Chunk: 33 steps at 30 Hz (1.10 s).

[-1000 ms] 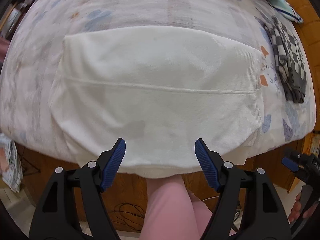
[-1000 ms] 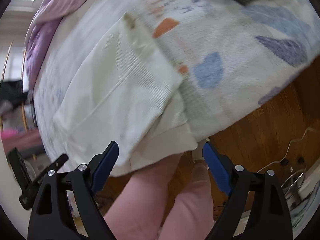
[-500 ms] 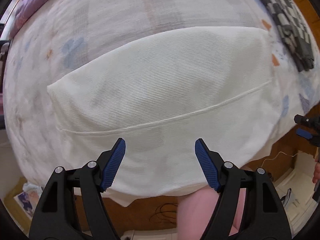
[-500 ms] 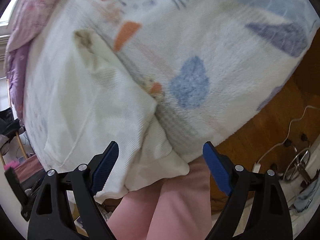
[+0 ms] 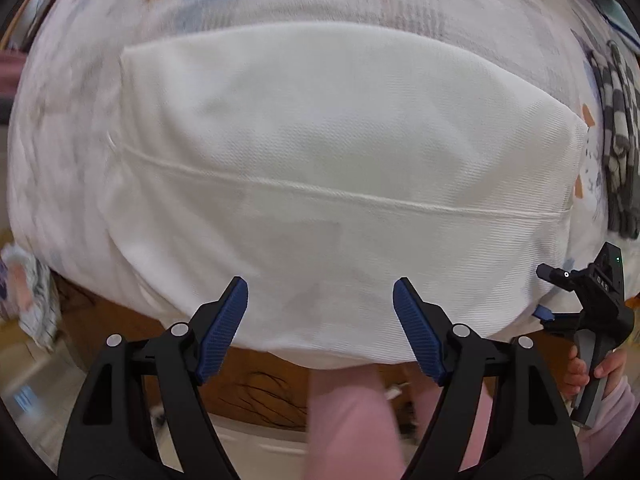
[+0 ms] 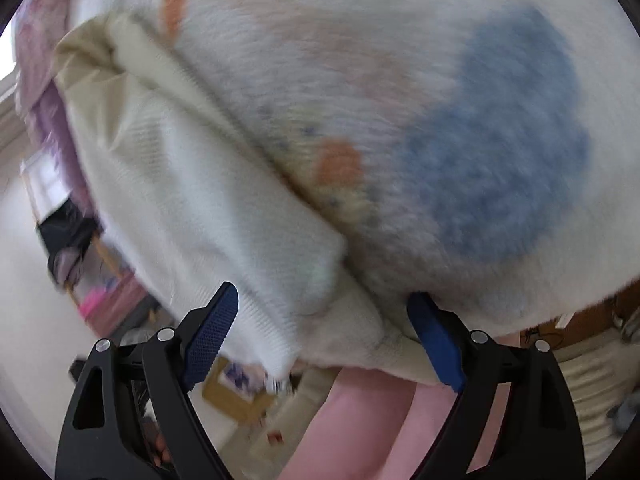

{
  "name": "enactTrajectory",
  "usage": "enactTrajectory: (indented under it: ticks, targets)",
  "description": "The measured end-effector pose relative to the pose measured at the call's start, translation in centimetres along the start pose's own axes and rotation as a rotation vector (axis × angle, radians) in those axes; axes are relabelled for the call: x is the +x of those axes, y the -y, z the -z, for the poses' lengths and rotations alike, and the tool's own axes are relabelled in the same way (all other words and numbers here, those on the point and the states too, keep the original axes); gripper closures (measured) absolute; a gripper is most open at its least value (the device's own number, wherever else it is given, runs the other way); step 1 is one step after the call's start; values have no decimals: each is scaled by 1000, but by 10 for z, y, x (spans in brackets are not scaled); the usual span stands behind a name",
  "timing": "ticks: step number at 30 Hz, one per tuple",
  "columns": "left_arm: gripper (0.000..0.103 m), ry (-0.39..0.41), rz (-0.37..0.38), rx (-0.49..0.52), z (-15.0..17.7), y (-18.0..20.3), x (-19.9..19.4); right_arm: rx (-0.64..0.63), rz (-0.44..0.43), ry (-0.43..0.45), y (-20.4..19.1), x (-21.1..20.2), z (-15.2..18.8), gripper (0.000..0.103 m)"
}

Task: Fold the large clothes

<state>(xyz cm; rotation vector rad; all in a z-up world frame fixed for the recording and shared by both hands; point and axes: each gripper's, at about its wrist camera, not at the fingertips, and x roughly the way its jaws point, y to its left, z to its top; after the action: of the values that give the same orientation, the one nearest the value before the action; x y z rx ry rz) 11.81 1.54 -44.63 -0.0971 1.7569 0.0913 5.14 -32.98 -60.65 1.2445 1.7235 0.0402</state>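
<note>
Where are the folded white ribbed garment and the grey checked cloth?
Folded white ribbed garment (image 5: 340,136): left wrist view, middle of its top layer.
Grey checked cloth (image 5: 618,128): left wrist view, middle of the bundle.

Patterned bed (image 5: 280,4) under white garment (image 5: 340,152), checkered cloth (image 5: 618,136)

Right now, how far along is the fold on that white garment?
Done: the white garment lies flat on the bedspread, already a rectangle, its near edge hanging over the bed's edge. In hand: nothing; the left gripper, jaws opening, and the right gripper, open, hover at that near edge. Left: grasp it and fold again.
</note>
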Motion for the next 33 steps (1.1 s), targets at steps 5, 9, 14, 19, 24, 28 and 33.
enactTrajectory:
  ticks: [5,9,14,19,24,28,33]
  targets:
    - [27,-11,34,-37,-1,15,5,-98,-47,-24,-21,-14,-13,20]
    - [27,-8,32,-28,-5,23,5,-119,-63,-44,-34,-11,-30,20]
    - [26,18,27,-24,-11,21,-2,-197,-159,38,-60,-21,-54,20]
    - [24,6,39,-52,-11,10,2,-236,-114,68,-86,-9,-82,20]
    - [24,-9,42,-80,-12,4,10,-386,-38,5,-100,0,-87,10]
    - [24,-9,77,-115,-16,-1,13,-487,-77,-50,-94,6,-76,9]
    - [24,20,93,-109,-33,-3,8,-415,-127,-170,-78,22,-65,10]
